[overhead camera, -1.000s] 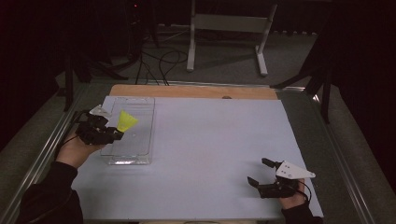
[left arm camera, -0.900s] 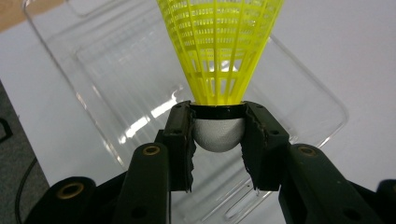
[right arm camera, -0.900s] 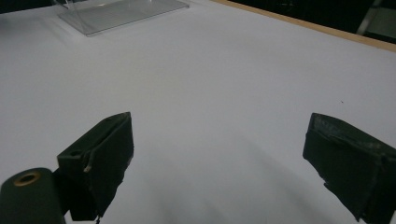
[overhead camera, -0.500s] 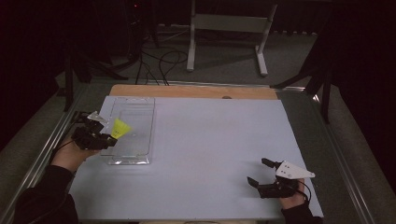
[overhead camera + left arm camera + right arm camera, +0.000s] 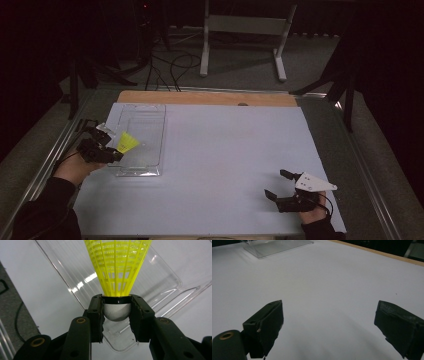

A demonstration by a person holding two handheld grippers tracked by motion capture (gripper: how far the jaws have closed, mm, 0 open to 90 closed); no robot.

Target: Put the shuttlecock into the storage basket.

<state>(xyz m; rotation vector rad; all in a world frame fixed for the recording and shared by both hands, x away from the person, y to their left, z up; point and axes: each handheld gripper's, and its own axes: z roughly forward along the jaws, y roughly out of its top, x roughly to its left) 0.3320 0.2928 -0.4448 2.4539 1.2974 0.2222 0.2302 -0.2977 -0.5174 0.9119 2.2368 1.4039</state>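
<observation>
while the left gripper (image 5: 117, 312) clamps the yellow shuttlecock (image 5: 118, 267) by its white cork over the clear tray (image 5: 141, 142) at the table's (image 5: 225, 165) left edge, a loose pinch might, i think, let it roll out; right gripper (image 5: 283, 186) rests open near the front right corner.

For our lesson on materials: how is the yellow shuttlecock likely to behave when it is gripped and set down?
The shuttlecock probably weighs very little, since its skirt is an open plastic lattice. That thin mesh would likely flex or dent if squeezed, so the left tool sensibly clamps the firmer rounded white base. Set down on its side in the clear tray, the cone shape may roll in a curve.
</observation>
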